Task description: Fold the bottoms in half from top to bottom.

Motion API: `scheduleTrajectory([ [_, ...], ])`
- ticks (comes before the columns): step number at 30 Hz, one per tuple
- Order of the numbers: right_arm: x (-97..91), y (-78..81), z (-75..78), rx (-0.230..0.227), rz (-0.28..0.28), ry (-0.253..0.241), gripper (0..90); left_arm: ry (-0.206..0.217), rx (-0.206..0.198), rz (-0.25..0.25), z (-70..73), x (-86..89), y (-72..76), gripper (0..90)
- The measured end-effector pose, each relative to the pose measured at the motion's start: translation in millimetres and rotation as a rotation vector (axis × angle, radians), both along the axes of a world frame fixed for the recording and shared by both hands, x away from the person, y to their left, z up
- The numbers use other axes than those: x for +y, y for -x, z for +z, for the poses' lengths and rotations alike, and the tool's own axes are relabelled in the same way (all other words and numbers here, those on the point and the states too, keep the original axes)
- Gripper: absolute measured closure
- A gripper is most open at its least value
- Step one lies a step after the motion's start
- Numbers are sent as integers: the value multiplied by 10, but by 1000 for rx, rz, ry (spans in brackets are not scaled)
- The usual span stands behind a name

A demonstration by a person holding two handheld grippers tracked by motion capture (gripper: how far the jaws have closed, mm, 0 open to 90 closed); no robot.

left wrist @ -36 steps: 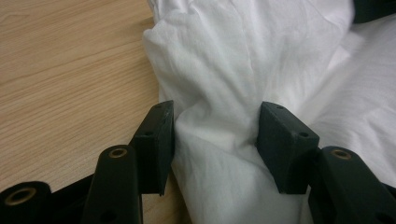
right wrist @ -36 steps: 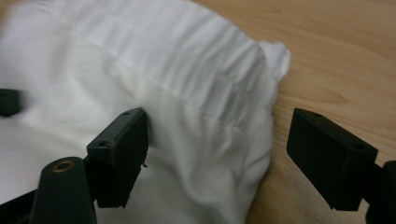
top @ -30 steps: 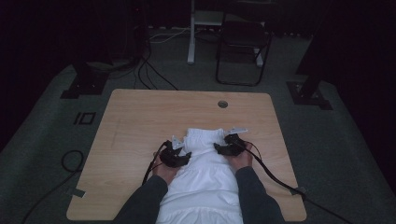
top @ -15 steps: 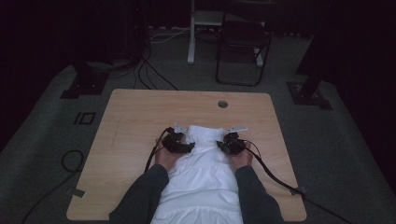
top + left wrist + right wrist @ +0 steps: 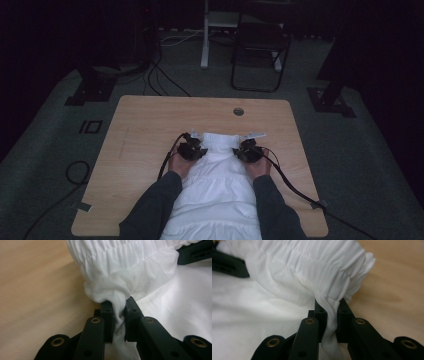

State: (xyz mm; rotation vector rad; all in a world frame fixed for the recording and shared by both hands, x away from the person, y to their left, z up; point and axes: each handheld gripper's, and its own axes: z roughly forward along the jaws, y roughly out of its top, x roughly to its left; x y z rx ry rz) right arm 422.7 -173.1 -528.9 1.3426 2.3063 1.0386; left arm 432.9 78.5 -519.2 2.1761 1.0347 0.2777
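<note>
A white garment (image 5: 220, 180) with a gathered elastic band lies on the wooden table (image 5: 150, 125) and hangs over its near edge between the person's forearms. My left gripper (image 5: 191, 149) sits at the band's left corner and my right gripper (image 5: 248, 149) at its right corner. In the left gripper view the jaws have just been closing and are shut on a bunched fold of the white garment (image 5: 125, 262), left gripper (image 5: 119, 312). In the right gripper view the jaws have also just been closing and pinch the band of the garment (image 5: 299, 265), right gripper (image 5: 331, 312).
A round cable hole (image 5: 238, 111) sits in the table's far half. Bare wood lies to the left, right and beyond the garment. A dark chair (image 5: 260, 50) and floor cables (image 5: 75, 172) stand past the table. Black cables trail from both grippers toward the near edge.
Both grippers have closed onto the garment's band corners. The left hand has slid away from the person across the table; the right hand has barely moved.
</note>
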Motion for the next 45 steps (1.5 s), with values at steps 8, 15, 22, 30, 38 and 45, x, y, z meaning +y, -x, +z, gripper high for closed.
scheduleTrajectory([
  [8, -31, -223, 744, -138, 8, -82, 831, 61, -162, 25, 772, 98, -227, 819],
  [15, -13, -262, 1443, -277, 18, -113, 830, 133, -262, 33, 1357, 180, -289, 816],
  [22, -58, 124, 1487, -279, 99, -105, 828, 142, -253, -70, 1363, 294, 136, 811],
  [30, -110, 980, 1186, -245, 212, -95, 826, 157, -229, -197, 1069, 437, 1034, 804],
  [38, -140, 1585, 544, -112, 267, -59, 821, 98, -80, -256, 349, 422, 1629, 793],
  [45, -97, 1672, 104, -7, 271, -37, 812, -15, -17, -228, -80, 350, 1645, 789],
])
